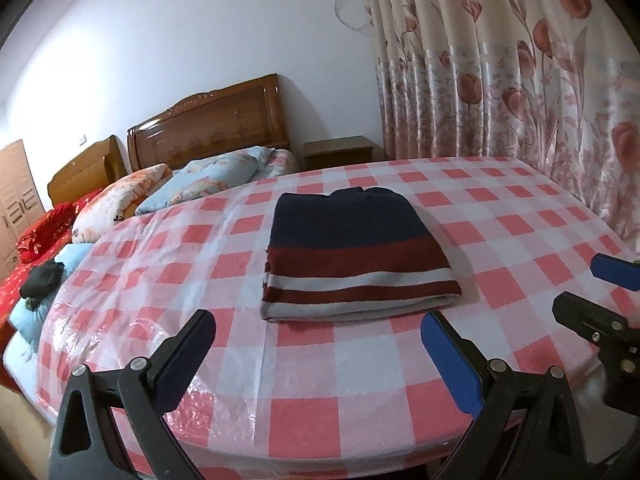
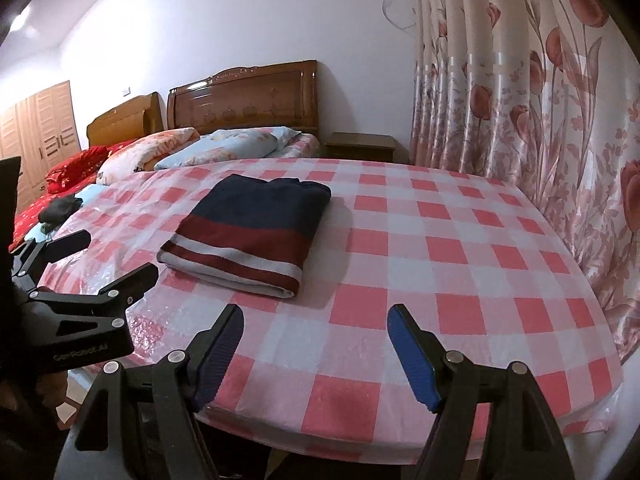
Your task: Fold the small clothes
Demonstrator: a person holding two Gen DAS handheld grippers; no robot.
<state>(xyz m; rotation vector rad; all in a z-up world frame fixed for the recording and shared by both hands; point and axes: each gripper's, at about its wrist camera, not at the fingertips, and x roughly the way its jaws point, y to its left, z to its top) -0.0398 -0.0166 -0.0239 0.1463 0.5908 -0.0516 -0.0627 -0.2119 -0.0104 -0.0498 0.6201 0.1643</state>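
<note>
Sitting folded mid-table (image 1: 304, 364), the sweater (image 1: 356, 256) is untouched; left gripper (image 1: 318, 326) and right gripper (image 2: 316, 320) are held wide, near edge.

both views are evenly lit by indoor light from above; a bright glow shows on the wall (image 2: 24, 20) at the upper left of the right wrist view. the clear plastic cover (image 1: 132, 280) over the checked tablecloth gives white glare along its left side. the folded garment (image 2: 248, 232) casts a soft shadow to its right. the headboard (image 1: 208, 120) shows glossy highlights. fisheye distortion bends the table edge and the curtain (image 2: 520, 100); corners are black. focus is sharp at centre, softer at the edges.
</note>
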